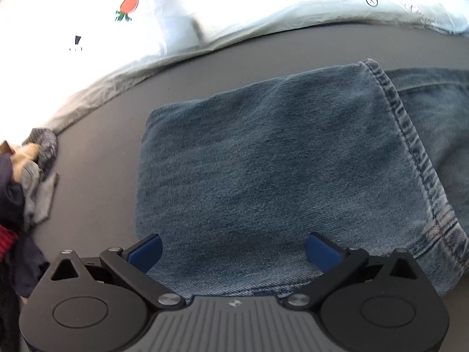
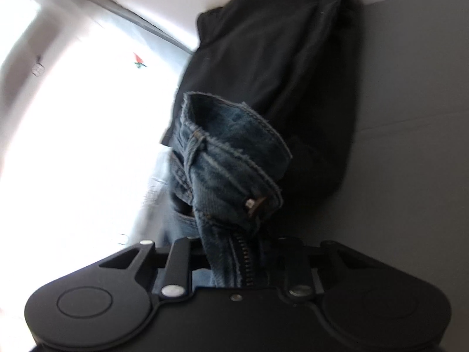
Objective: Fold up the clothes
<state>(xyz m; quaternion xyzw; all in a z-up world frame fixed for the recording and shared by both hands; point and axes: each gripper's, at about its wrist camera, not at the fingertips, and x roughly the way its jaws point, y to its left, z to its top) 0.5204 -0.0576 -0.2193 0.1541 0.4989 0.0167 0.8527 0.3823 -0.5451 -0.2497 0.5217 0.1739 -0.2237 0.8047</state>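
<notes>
The left gripper (image 1: 233,252) is hovering with its jaws spread wide, the blue pads (image 1: 146,253) standing well apart and gripping nothing. Directly ahead of it and below, a folded panel of the blue jeans (image 1: 263,158) is lying flat on the grey table (image 1: 96,135), filling the space between the two fingers and stretching away from them. A stitched hem edge (image 1: 410,135) is running along the right side of that panel, ahead and to the right of the gripper. Beyond the denim, a white cloth (image 1: 205,6) printed with a small red strawberry (image 1: 130,1) is lying along the far edge of the table. Off to the gripper's left, a heap of mixed garments (image 1: 26,182) is sitting at the table's side.

The right gripper (image 2: 234,259) is pinching the jeans at the fly, its jaws drawn in close on the denim. The zipper (image 2: 247,261) is running straight between the fingers, and the waistband (image 2: 234,146) with its metal button (image 2: 253,205) is bunching up just ahead of the fingertips. Behind the waistband, farther ahead, a folded black garment (image 2: 278,58) is lying on the table. The bright white cloth is showing to the left of this gripper.
</notes>
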